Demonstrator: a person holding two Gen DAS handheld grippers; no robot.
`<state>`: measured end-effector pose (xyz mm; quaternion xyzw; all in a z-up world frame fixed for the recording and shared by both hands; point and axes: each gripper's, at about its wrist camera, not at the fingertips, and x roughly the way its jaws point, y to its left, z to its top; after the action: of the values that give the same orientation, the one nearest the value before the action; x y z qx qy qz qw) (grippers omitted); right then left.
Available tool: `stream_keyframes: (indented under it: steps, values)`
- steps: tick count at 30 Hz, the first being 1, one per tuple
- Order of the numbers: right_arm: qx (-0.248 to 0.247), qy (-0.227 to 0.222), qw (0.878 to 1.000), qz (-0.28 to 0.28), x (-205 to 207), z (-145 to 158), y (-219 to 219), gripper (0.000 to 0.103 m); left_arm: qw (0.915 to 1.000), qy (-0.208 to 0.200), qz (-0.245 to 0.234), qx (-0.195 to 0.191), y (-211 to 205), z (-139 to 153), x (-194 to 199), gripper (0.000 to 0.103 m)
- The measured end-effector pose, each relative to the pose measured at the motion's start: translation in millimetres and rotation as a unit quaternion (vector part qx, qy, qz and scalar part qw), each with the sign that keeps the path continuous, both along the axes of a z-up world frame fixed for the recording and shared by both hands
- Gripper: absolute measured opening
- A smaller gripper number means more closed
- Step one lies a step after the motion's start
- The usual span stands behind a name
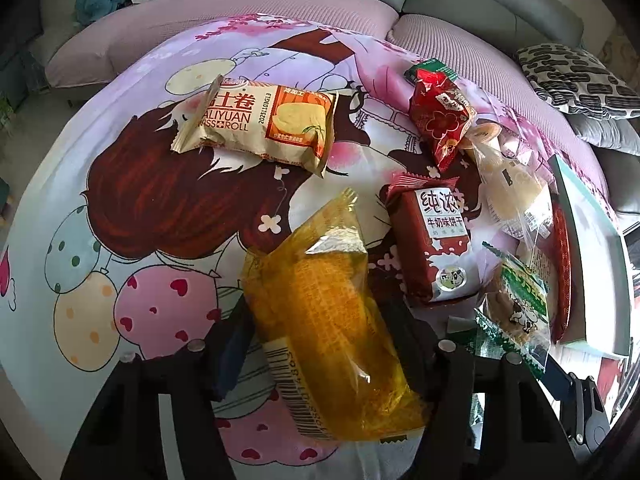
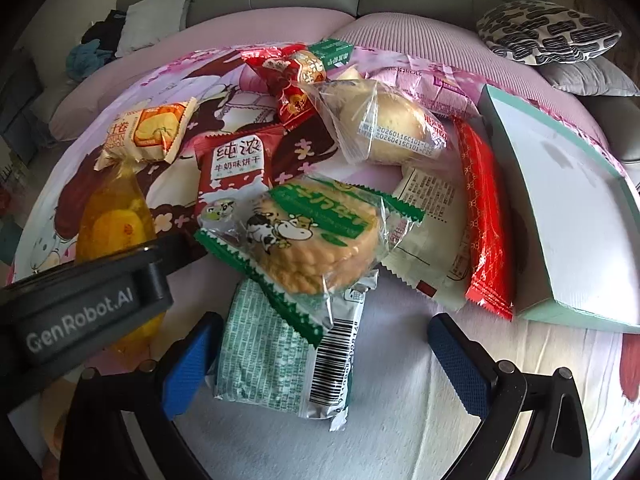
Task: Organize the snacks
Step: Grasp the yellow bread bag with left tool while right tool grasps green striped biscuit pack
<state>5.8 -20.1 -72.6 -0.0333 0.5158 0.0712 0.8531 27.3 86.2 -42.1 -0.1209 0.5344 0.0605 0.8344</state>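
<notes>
A yellow see-through snack packet (image 1: 320,320) lies lengthwise between my left gripper's fingers, and the left gripper (image 1: 324,320) is shut on its lower half. From the right wrist view the left gripper's black body (image 2: 92,304) sits over that yellow packet (image 2: 116,220). My right gripper (image 2: 324,324) stands open above a green-and-white foil packet (image 2: 280,360), its blue pads (image 2: 192,356) apart from the packet's sides. A round cow-print biscuit packet (image 2: 316,236) overlaps the foil packet's far end.
A cartoon-print cloth (image 1: 100,240) carries a Swiss roll packet (image 1: 260,120), a dark red milk biscuit packet (image 1: 436,248), a red candy packet (image 1: 440,112), a clear bun packet (image 2: 388,128) and a long red packet (image 2: 484,216). A teal-edged box (image 2: 568,200) lies right. Sofa cushions (image 2: 548,32) behind.
</notes>
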Motion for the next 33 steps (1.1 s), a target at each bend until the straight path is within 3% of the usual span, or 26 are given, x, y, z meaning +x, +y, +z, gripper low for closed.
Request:
stream_keyframes:
  steps: [12,15,17,23,33]
  values:
    - [0.033,-0.005,0.999,0.005,-4,14,-21,0.079,1.0000,0.000,-0.002,0.003,-1,1,1,0.065]
    - [0.044,-0.003,0.999,0.008,-7,16,-24,0.069,1.0000,-0.002,-0.003,0.003,-2,2,0,0.060]
    - [0.054,-0.001,0.998,0.014,-7,18,-25,0.056,1.0000,-0.003,-0.005,0.004,-2,3,-3,0.054]
    - [0.065,0.002,0.998,0.017,-13,27,-31,0.053,0.9998,-0.013,-0.013,0.009,-7,13,-8,0.048]
    - [0.082,-0.052,0.995,0.004,-32,70,-48,0.052,0.9984,-0.054,-0.017,0.008,-12,45,-22,0.047]
